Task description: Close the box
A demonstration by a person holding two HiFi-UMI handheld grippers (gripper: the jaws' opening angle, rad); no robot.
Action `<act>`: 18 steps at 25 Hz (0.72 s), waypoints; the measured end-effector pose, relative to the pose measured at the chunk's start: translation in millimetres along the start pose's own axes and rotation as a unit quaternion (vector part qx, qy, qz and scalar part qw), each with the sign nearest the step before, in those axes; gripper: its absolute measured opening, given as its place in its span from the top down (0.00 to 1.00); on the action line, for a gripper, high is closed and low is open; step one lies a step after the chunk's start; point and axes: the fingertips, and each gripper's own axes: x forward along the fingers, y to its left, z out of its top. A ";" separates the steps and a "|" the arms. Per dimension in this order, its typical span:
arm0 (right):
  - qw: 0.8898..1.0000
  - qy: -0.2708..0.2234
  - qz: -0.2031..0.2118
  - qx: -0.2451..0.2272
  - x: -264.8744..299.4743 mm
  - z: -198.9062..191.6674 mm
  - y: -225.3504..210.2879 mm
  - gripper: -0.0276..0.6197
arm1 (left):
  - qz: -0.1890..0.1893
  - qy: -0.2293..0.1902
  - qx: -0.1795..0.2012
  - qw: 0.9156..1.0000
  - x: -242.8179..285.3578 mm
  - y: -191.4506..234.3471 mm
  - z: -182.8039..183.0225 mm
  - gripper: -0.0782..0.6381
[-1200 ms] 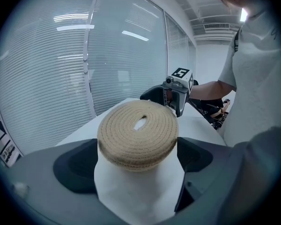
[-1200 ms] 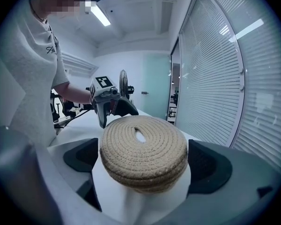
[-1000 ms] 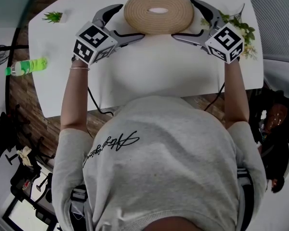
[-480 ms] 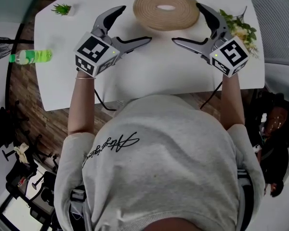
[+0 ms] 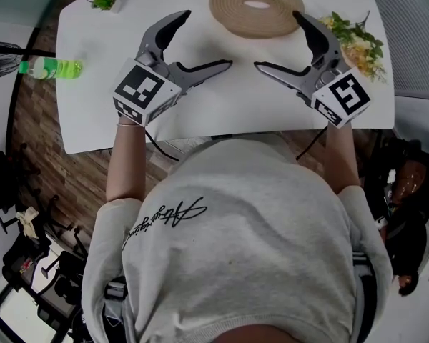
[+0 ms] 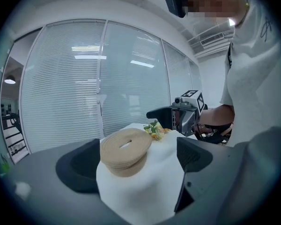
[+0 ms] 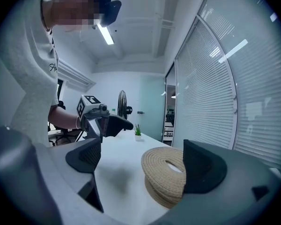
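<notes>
A round woven box (image 5: 257, 7), seemingly already closed, sits at the tabletop's (image 5: 229, 98) far edge. Nearer in, the left gripper (image 5: 206, 39) and right gripper (image 5: 277, 40) hang spread and empty. The right's jaws have just been narrowing slightly. Any pull-back should avoid nudging the box.

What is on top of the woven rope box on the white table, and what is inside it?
A matching coiled-rope lid with an oval slot covers the box. Nothing else rests on it. The lid hides the contents, and nothing can be made out through the slot.
</notes>
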 end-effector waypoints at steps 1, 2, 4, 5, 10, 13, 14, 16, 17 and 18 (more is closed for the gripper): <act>1.000 -0.002 -0.001 0.000 -1.0 1.1 2.9 0.11 | 0.003 -0.005 -0.001 1.000 -2.7 -2.1 2.0 0.18; 1.000 -0.004 -0.003 0.001 -2.1 2.4 5.8 0.12 | 0.006 -0.010 -0.001 1.000 -5.4 -4.2 4.1 0.18; 1.000 -0.010 -0.007 0.004 -4.8 5.7 11.8 0.14 | 0.014 -0.017 -0.001 1.000 -11.0 -7.4 7.5 0.18; 1.000 -0.013 -0.008 0.006 -6.0 7.4 14.9 0.16 | 0.018 -0.018 -0.002 1.000 -13.9 -8.7 7.9 0.19; 1.000 -0.018 0.009 0.010 -6.4 10.6 32.9 0.27 | 0.027 -0.037 -0.005 0.999 -26.1 -17.0 13.2 0.26; 1.000 -0.025 0.016 0.010 -6.6 14.1 43.8 0.34 | 0.029 -0.042 -0.007 0.999 -31.6 -23.3 13.4 0.29; 0.999 -0.029 0.016 0.010 -6.5 15.8 46.8 0.36 | 0.031 -0.041 -0.007 0.999 -33.0 -24.3 12.4 0.31; 0.999 -0.036 0.014 0.010 -6.0 19.0 51.6 0.41 | 0.039 -0.042 -0.009 0.998 -36.1 -24.7 10.3 0.33; 0.999 -0.038 0.013 0.009 -5.8 20.3 54.0 0.42 | 0.043 -0.043 -0.011 0.998 -37.9 -24.7 9.6 0.35; 0.999 -0.040 0.014 0.007 -5.6 21.5 56.8 0.44 | 0.049 -0.045 -0.011 0.998 -39.7 -24.8 9.2 0.37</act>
